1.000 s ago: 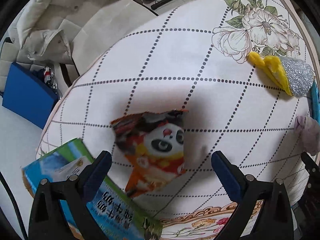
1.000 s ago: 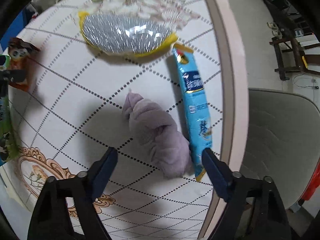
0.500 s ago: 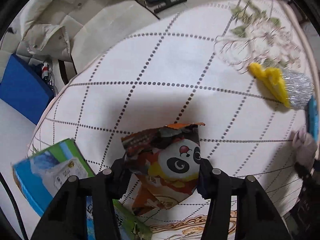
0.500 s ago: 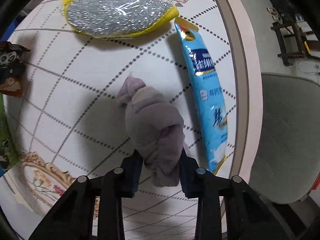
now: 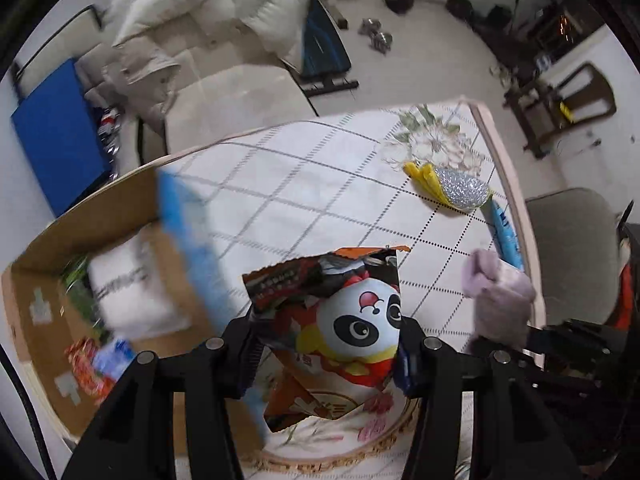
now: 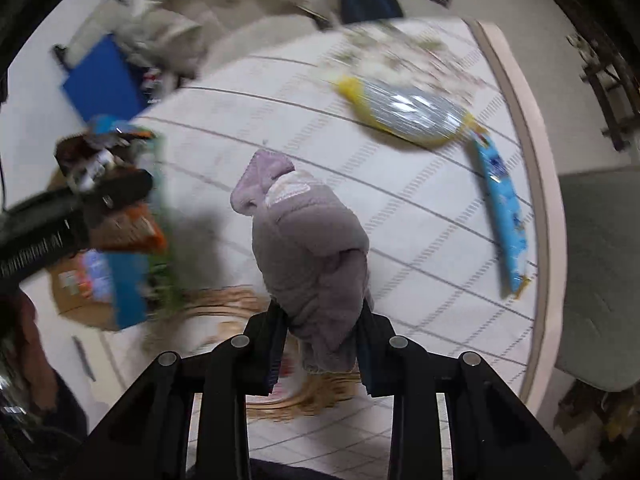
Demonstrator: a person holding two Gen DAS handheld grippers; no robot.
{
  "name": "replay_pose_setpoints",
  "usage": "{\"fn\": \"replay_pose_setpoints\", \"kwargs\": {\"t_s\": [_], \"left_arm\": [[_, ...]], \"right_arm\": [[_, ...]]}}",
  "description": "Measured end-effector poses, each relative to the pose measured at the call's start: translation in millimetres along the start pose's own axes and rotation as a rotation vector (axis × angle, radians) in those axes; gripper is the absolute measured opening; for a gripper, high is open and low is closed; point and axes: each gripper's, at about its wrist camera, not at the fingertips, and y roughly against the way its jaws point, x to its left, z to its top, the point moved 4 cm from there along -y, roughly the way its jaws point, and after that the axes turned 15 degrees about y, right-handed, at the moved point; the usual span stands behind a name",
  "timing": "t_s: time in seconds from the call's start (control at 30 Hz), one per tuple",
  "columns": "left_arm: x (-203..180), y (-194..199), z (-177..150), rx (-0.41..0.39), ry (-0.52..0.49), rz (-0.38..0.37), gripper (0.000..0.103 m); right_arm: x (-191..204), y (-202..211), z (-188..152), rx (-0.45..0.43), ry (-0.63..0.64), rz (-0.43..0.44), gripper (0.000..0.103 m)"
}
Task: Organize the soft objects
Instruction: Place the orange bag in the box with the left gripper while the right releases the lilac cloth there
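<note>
My left gripper [image 5: 326, 350] is shut on a red panda snack bag [image 5: 340, 316] and holds it above the table. My right gripper [image 6: 320, 354] is shut on a rolled purple cloth [image 6: 308, 248], also lifted; the cloth shows in the left wrist view [image 5: 500, 300]. A silver and yellow scrubbing pad [image 5: 452, 188] and a blue packet [image 5: 505, 232] lie on the tablecloth [image 5: 312, 184] at the far right; both show in the right wrist view, pad [image 6: 408, 116], packet [image 6: 502, 208]. An open cardboard box [image 5: 80, 308] with soft items sits at left.
A blue-green flap [image 5: 192, 240] stands at the box's edge. A white coat [image 5: 180, 28] lies on a chair behind the table. A grey chair [image 5: 572, 256] stands to the right. Dumbbells [image 5: 376, 36] lie on the floor.
Both grippers shut on their objects and lifted them off the table. The views now look from higher up, and the cardboard box has come into view at left.
</note>
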Motion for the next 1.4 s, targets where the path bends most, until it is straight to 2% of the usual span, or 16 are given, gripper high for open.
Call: {"fn": "replay_pose_setpoints", "kwargs": {"t_s": [0.1,0.2,0.33,0.47,0.6,0.73,0.87,1.07,1.17,1.23,1.27,1.4], "left_arm": [[43.9,26.6,-0.8,-0.028,0.032,0.013,0.050],[99.3,54.7,-4.1,-0.062,0.080,0.061,0.050],[178.6,74.0,-0.9,-0.086,0.154,0.147,0.050],[243.0,66.3,5.8,-0.059,0.205,0.222,0.050],[293.0,33.8,17.7,0.029,0.243,0.256,0.050],[321.4,0.0,31.6,0.099,0.258,0.280,0.050],[335.8,-21.5,35.0,0.145,0.256,0.302,0.050],[342.2,-40.1,39.0,0.171,0.241,0.315,0.051],[342.3,-40.8,39.9,0.181,0.248,0.282,0.052],[342.6,-39.0,39.7,0.199,0.273,0.245,0.057],[343.1,-37.0,39.6,0.199,0.286,0.237,0.059],[340.7,-25.9,39.0,0.180,0.295,0.233,0.061]], "right_arm": [[46.3,16.4,5.2,-0.042,0.065,0.035,0.032],[94.0,21.6,12.7,-0.065,0.121,0.071,0.032],[171.3,4.9,27.4,-0.054,0.196,0.110,0.032],[224.2,-31.5,33.6,-0.003,0.219,0.117,0.032],[248.9,-75.3,33.9,0.062,0.199,0.105,0.032],[258.4,-117.8,38.2,0.111,0.175,0.081,0.032],[260.8,-143.6,41.1,0.143,0.155,0.060,0.032],[264.2,-169.0,42.6,0.185,0.129,0.065,0.033],[265.3,-177.8,42.2,0.204,0.106,0.080,0.042],[266.0,-179.3,41.6,0.207,0.094,0.096,0.067],[266.3,-178.7,41.4,0.208,0.089,0.103,0.072],[268.0,-169.5,43.1,0.198,0.087,0.091,0.074]]}}
